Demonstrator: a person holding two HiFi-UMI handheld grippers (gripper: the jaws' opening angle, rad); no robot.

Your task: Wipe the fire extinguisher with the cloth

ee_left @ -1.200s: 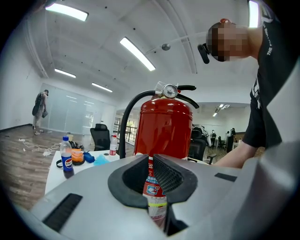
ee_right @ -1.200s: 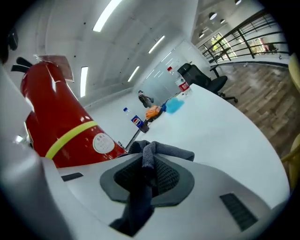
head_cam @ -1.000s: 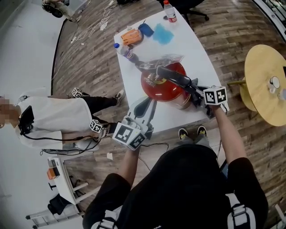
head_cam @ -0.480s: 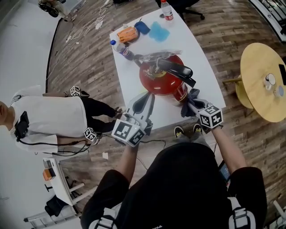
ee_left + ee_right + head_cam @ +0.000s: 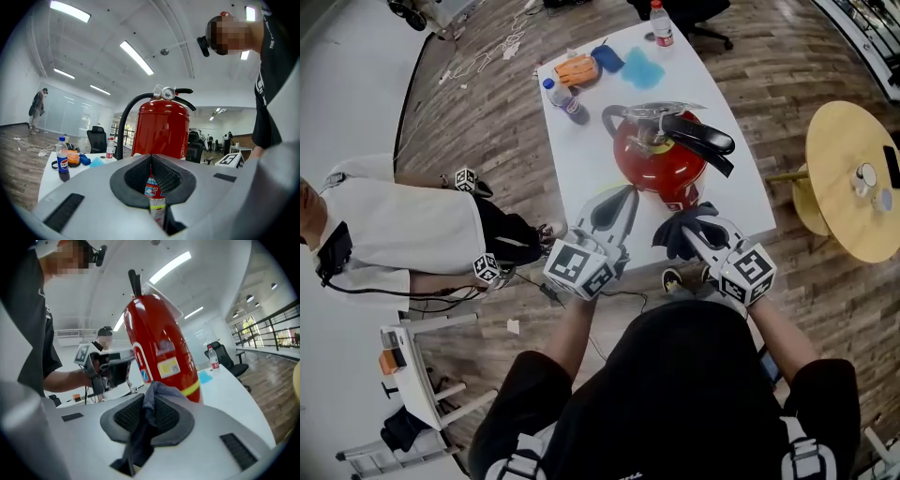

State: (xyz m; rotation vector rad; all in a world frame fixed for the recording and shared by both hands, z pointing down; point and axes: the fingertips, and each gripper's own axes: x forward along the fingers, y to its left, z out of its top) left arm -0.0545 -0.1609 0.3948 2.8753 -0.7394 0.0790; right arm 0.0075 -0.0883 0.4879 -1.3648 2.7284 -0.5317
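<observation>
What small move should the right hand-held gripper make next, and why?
Probably push the right hand-held gripper forward until the cloth presses on the red side of the fire extinguisher. Its jaws clamp the cloth, but it appears just short of that side, so nothing is wiped.

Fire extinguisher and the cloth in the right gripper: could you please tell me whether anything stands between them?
Nothing visible does. The right gripper is shut on the dark cloth, and the red fire extinguisher stands directly beyond it, with only bare white table between.
</observation>
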